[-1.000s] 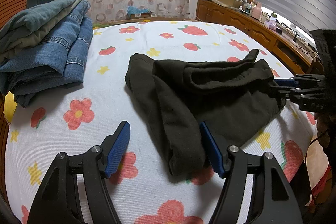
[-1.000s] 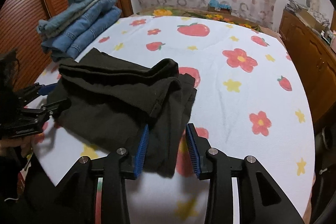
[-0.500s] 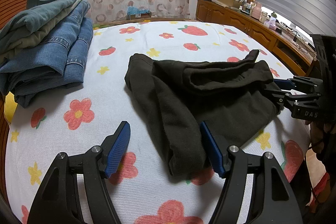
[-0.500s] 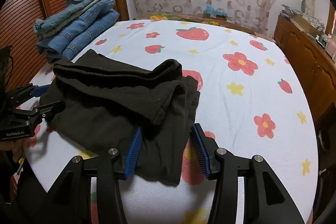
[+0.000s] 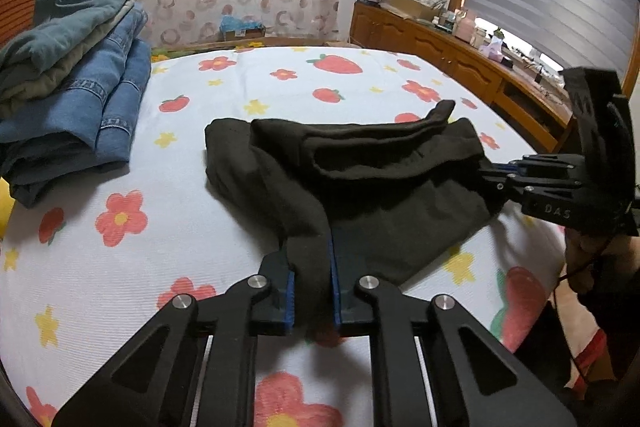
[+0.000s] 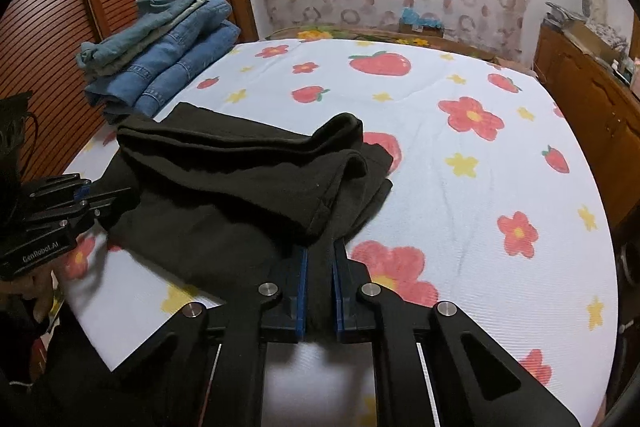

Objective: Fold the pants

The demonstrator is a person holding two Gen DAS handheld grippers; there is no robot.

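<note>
Lying partly folded on the bed [image 5: 248, 163], the black pants [image 5: 360, 179] sit near the bed's front edge, bunched in several layers with a rolled fold along the far side. Both grippers are clamped on the cloth. The left gripper [image 5: 311, 285] has its 2 blue-padded fingers closed on a pinch of fabric at one near corner of the pants, seen in the left wrist view. The right gripper [image 6: 319, 291] grips the other near corner in the same way, its pads pressed against a narrow strip of black cloth in the right wrist view. Each gripper also shows at the edge of the other's view, at the opposite end of the pants.

A stack of folded jeans [image 5: 80, 83] rests on the bed's far left side, well apart from the pants. The bedsheet is white, printed with red flowers, strawberries and yellow stars. A wooden cabinet [image 5: 452, 67] runs along the wall on the right.
</note>
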